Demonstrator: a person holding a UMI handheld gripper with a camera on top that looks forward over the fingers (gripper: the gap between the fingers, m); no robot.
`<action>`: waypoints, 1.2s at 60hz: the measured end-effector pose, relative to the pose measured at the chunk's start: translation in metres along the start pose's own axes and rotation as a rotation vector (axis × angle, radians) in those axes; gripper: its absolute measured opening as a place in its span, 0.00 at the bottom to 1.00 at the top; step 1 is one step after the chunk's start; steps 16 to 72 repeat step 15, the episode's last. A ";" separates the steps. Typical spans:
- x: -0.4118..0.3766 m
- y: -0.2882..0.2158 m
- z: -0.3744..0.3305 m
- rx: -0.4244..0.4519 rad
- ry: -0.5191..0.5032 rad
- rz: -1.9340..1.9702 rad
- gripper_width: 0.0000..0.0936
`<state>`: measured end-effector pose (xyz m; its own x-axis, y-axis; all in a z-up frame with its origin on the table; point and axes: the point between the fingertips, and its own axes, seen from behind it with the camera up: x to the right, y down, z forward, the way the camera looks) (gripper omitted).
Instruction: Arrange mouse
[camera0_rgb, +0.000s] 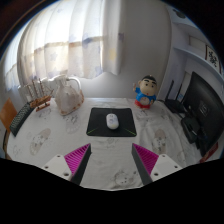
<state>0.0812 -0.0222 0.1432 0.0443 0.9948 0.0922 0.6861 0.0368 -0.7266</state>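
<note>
A white mouse lies in the middle of a black mouse mat on a table with a pale patterned cloth. My gripper hangs well short of the mat, above the cloth. It is open: the two fingers with magenta pads stand far apart with only cloth between them. The mouse lies beyond the fingers, in line with the gap.
A white bag-like thing stands at the table's far left next to a wooden rack. A cartoon figure toy stands at the far right. Dark chairs stand to the right. Curtained windows lie behind.
</note>
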 end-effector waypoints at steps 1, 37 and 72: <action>-0.001 0.000 -0.002 0.000 0.000 0.004 0.90; 0.005 -0.004 0.000 0.023 0.033 -0.014 0.91; 0.005 -0.004 0.000 0.023 0.033 -0.014 0.91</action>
